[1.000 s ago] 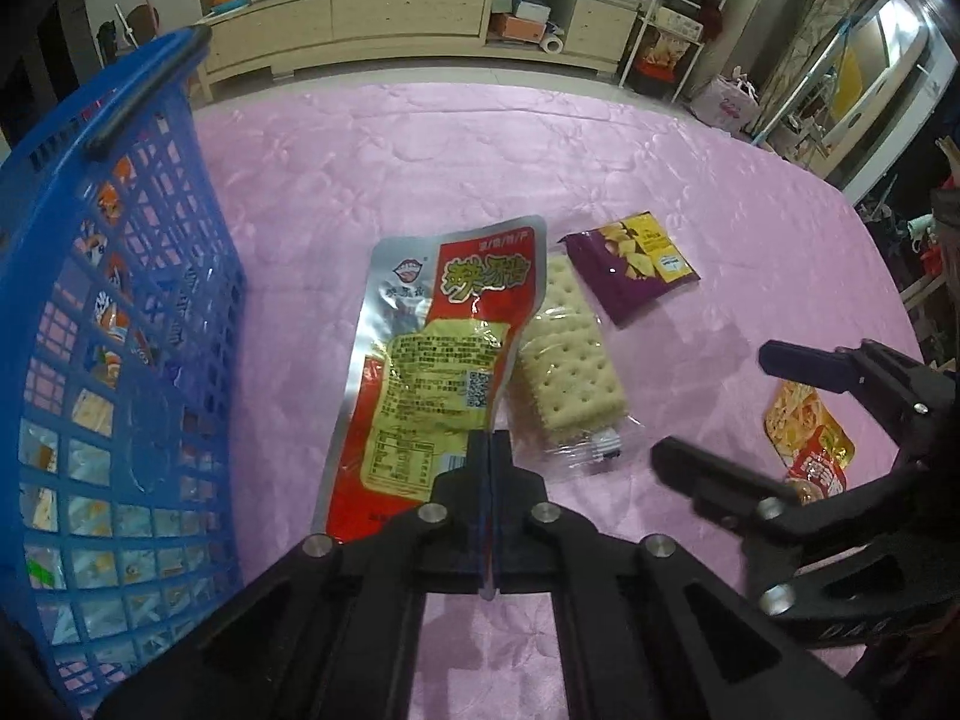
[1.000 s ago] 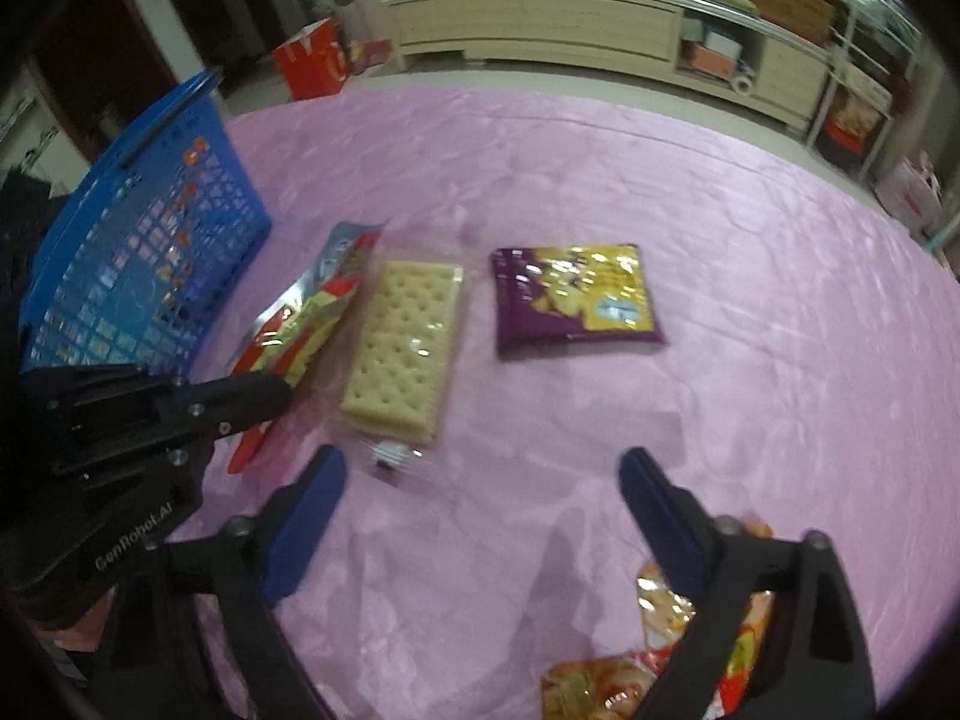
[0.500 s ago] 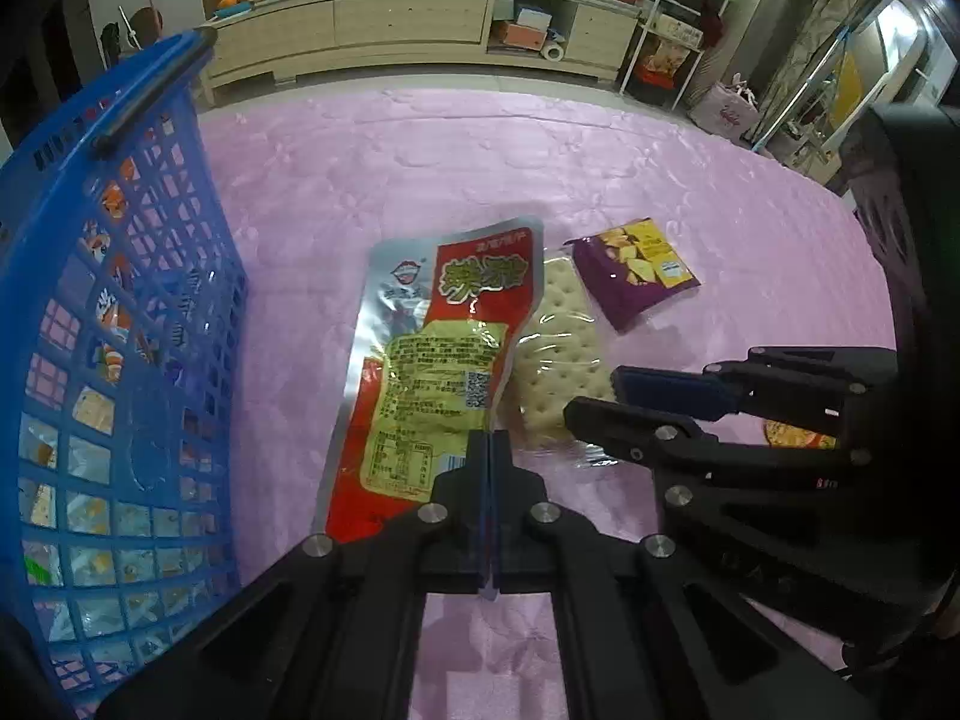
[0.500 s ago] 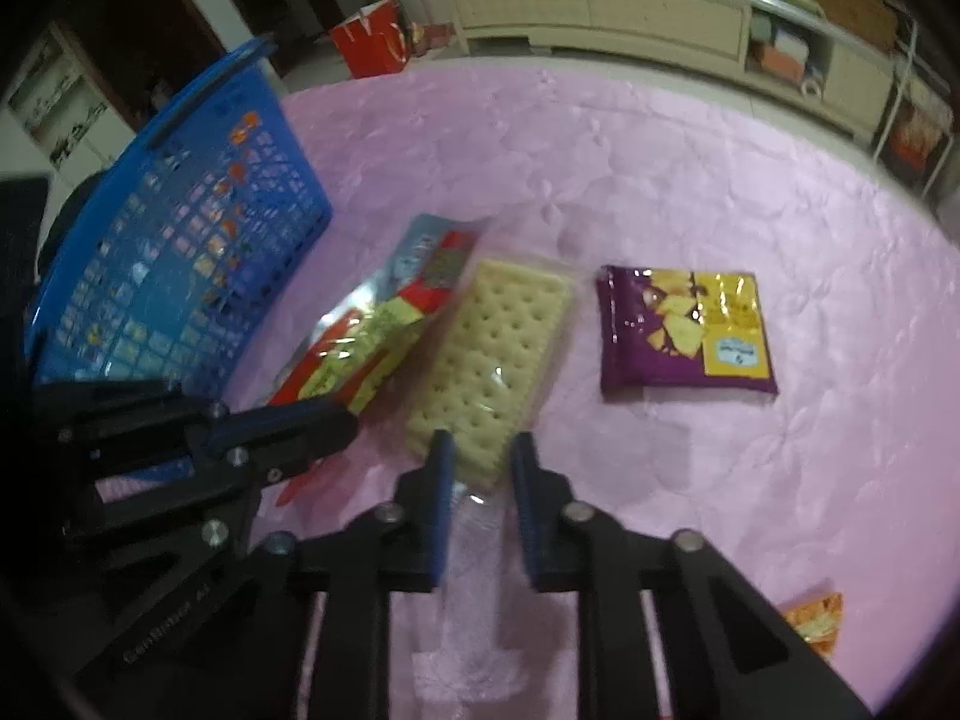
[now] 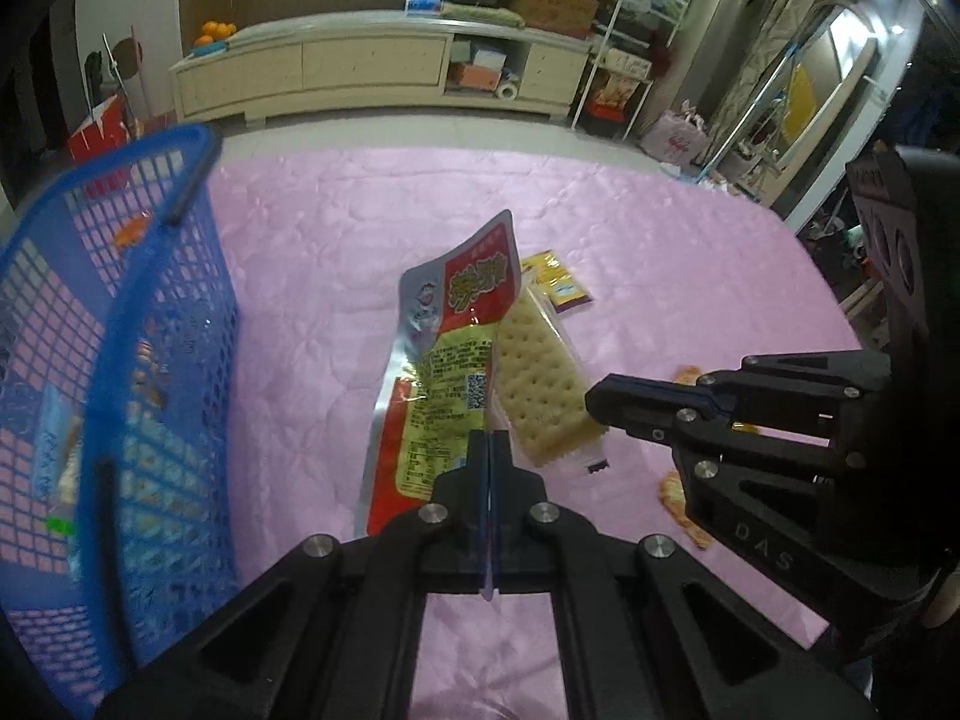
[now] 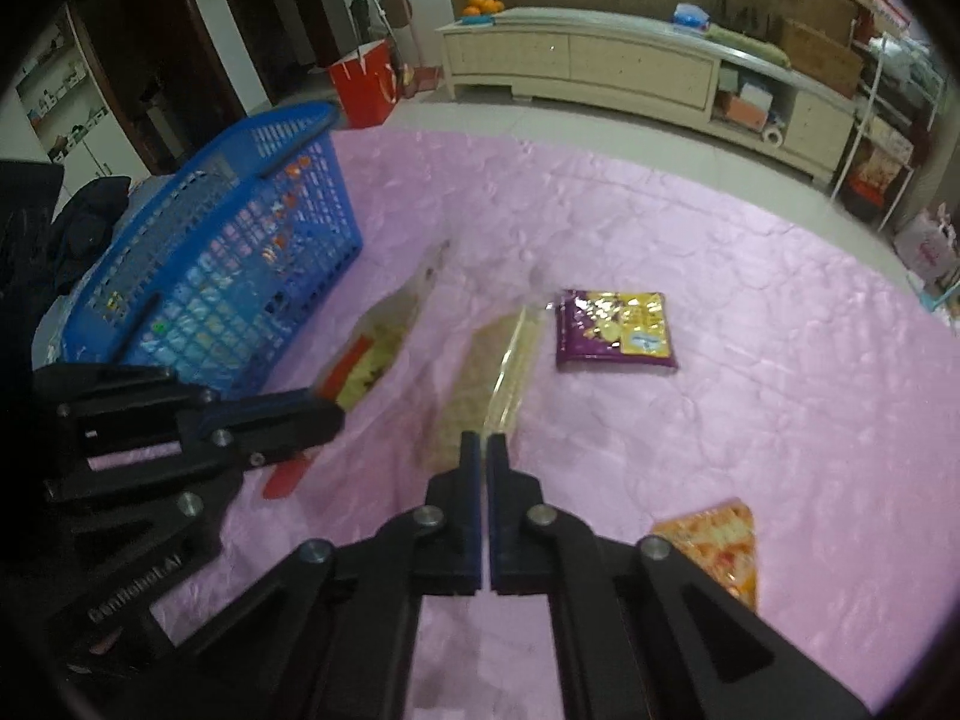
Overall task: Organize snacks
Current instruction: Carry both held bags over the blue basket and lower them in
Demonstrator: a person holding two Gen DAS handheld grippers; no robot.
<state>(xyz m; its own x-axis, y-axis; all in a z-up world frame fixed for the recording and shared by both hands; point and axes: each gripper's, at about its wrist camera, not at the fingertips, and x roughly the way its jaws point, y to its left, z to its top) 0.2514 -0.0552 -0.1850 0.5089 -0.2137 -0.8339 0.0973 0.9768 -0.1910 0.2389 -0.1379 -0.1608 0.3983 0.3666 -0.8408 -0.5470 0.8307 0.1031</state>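
A pink quilted cloth (image 5: 630, 252) covers the whole work surface, and beyond its far edge a pale low cabinet (image 5: 372, 69) runs along the wall with oranges (image 6: 483, 3) on top and a red bag (image 6: 363, 84) on the floor beside it. At my left stands a blue mesh basket (image 6: 240, 252), its near wall close to my left gripper (image 5: 491, 441); small wrapped snacks show blurred through the mesh, but I cannot tell them apart. My left gripper is pinched tight on the bottom edge of the red-and-silver packet (image 5: 447, 360), which hangs tilted off the cloth. My right gripper (image 6: 480, 444) has just been closing, and its jaws now clamp the clear tail of the cracker pack (image 5: 540, 390), lifted on edge just beside the red packet. A purple-and-yellow packet (image 6: 615, 330) lies flat on the cloth beyond the crackers, apart from them, and an orange packet (image 6: 717, 546) lies at my near right, close to the right gripper's frame. The far half of the cloth is open, and between the basket and the lifted packets a bare strip of pink remains.
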